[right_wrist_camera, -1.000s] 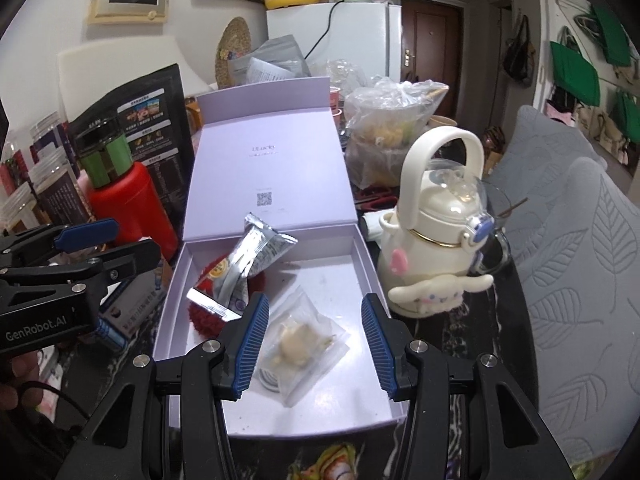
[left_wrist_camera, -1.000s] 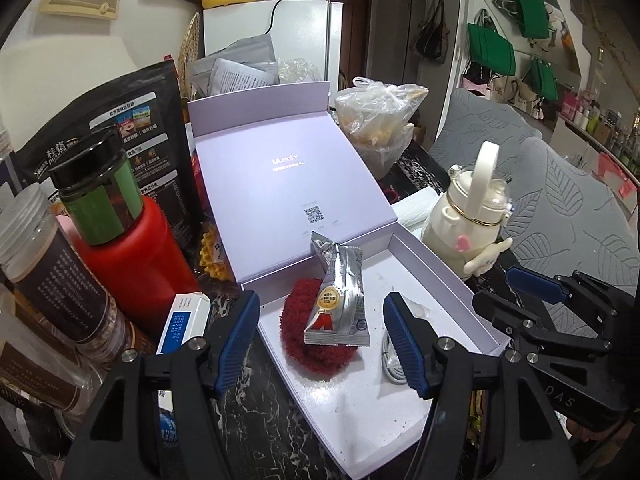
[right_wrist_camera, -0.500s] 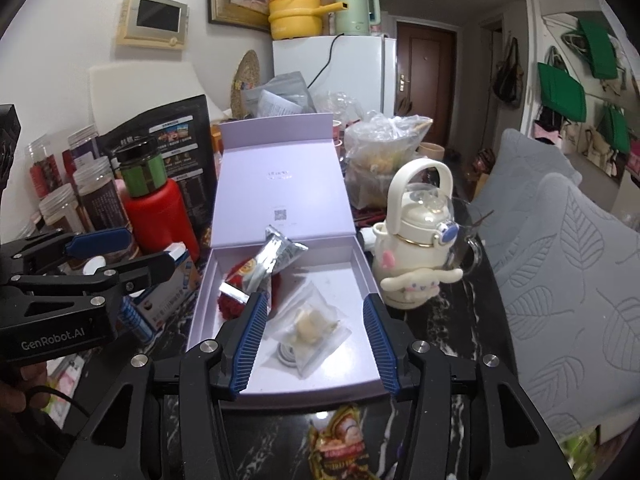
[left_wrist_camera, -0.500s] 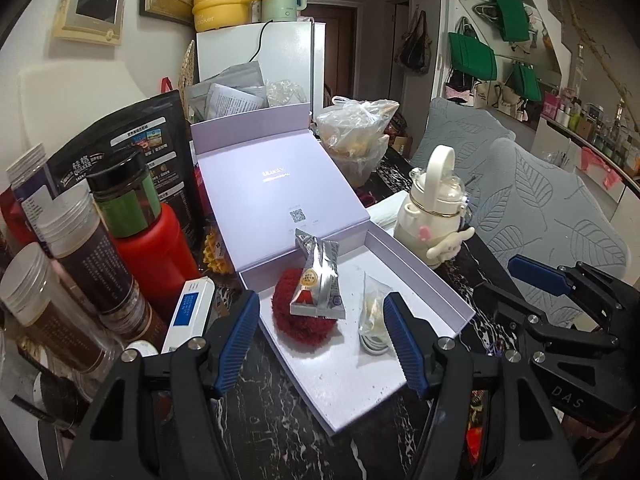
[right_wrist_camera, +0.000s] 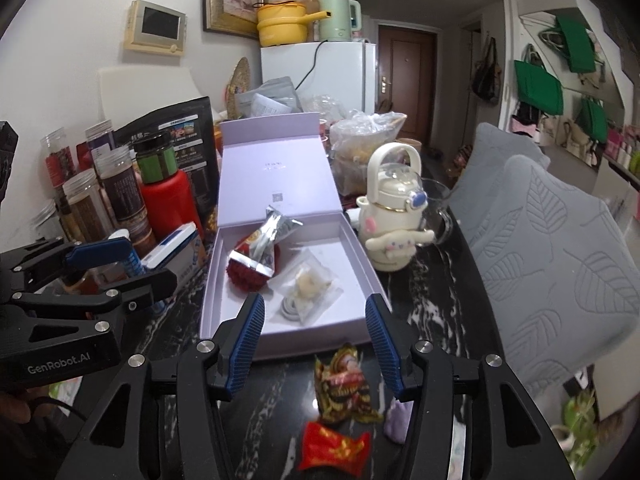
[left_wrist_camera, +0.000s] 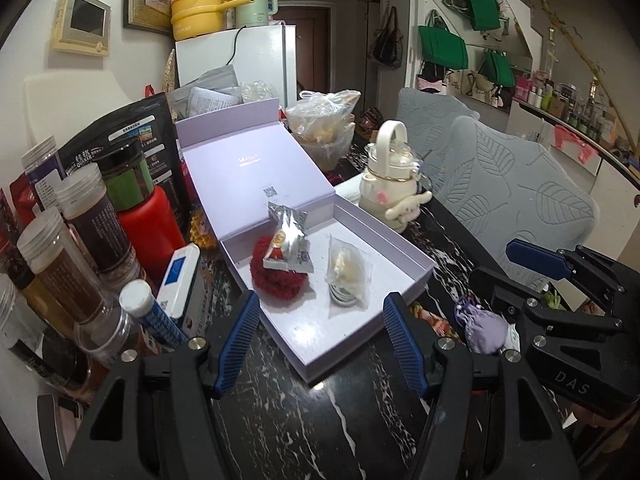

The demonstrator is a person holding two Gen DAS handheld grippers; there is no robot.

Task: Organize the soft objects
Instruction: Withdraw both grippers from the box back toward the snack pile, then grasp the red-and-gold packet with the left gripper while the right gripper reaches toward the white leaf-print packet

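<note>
Left wrist view: my left gripper (left_wrist_camera: 320,338) hangs with its ribbed blue pads spread apart, nothing between them, over the near corner of the lilac box (left_wrist_camera: 416,258).
Right wrist view: my right gripper (right_wrist_camera: 316,336) is likewise spread wide and empty, above the box's near edge.
Box: rigid card, shallow rectangular tray, hinged lid (left_wrist_camera: 252,172) standing open at 12 o'clock.
Inside the box: a fuzzy red scrunchie (left_wrist_camera: 276,276) toward 10 o'clock, a crinkled silver foil packet (left_wrist_camera: 288,244) leaning on it, and a clear plastic pouch (left_wrist_camera: 348,272) lying flat beside them over a white coil.
Outside the box: on the black marbled table (left_wrist_camera: 304,420) I see a soft lilac drawstring pouch (left_wrist_camera: 482,326) at 3 o'clock, between my two grippers; a gold-and-red embroidered charm (right_wrist_camera: 344,384) and a red fabric sachet (right_wrist_camera: 334,446) lie under my right gripper.
Open room: bare tray floor toward the near end.
Crowding: jars (left_wrist_camera: 60,264) and a red bottle (left_wrist_camera: 150,220) pack the 9 o'clock side; a white plush-trimmed bottle (left_wrist_camera: 390,184) stands at 1 o'clock, just beside the box wall.
</note>
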